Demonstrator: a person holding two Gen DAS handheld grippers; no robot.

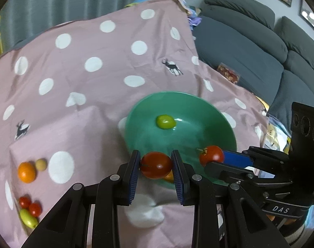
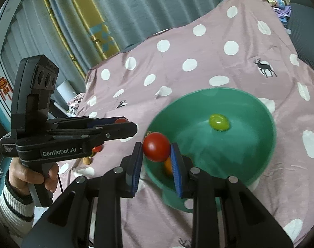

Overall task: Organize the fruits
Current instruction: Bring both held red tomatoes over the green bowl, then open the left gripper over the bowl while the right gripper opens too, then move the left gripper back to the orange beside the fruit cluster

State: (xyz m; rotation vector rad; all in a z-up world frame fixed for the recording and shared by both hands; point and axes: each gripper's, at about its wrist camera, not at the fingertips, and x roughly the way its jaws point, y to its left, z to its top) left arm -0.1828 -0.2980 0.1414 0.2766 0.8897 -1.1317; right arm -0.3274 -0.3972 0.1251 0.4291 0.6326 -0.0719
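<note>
The green bowl (image 1: 219, 111) sits just ahead of and below both grippers on the dotted cloth (image 1: 84, 41). The left gripper (image 1: 156, 165) pinches a red tomato (image 1: 156, 164) over the near rim. The right gripper (image 2: 156, 147) clamps another tomato (image 2: 156, 146) there too, so each needs only a short reach forward.

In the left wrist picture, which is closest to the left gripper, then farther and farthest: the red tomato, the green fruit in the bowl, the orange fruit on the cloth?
From the left gripper:
1. Red tomato, clamped in it.
2. Green fruit, ahead in the green bowl.
3. Orange fruit, far left on the cloth.
</note>
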